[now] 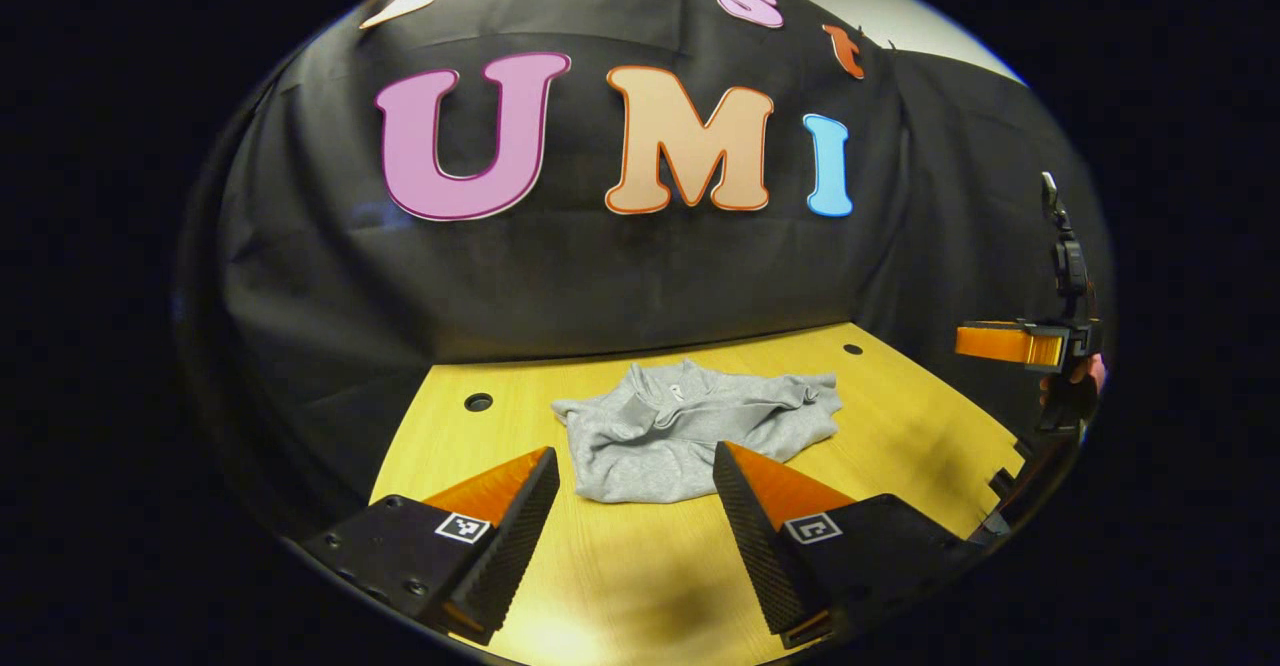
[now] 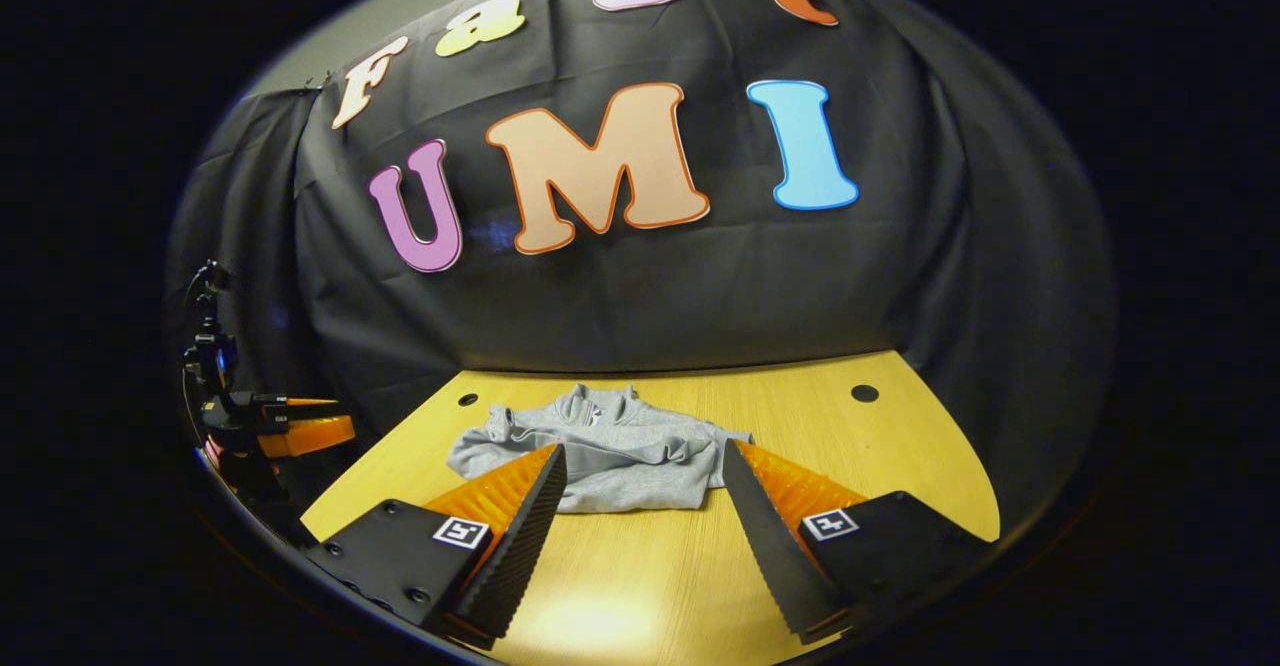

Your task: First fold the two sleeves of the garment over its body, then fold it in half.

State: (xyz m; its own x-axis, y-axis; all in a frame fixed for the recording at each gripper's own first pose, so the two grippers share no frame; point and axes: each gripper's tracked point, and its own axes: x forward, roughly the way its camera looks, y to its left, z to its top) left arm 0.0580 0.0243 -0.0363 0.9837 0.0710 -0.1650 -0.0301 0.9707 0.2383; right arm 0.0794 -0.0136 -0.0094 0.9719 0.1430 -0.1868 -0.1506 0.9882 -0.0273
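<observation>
No word or number can be read on the things here. The left gripper carries two square black-and-white coded markers on its finger bases, one at seven o'clock and one at five o'clock in the left gripper view. They are block patterns, not letters. The right gripper bears the same kind of marker at seven o'clock and five o'clock in its own view. The garment has a small pale mark by the collar, too small to read.
</observation>
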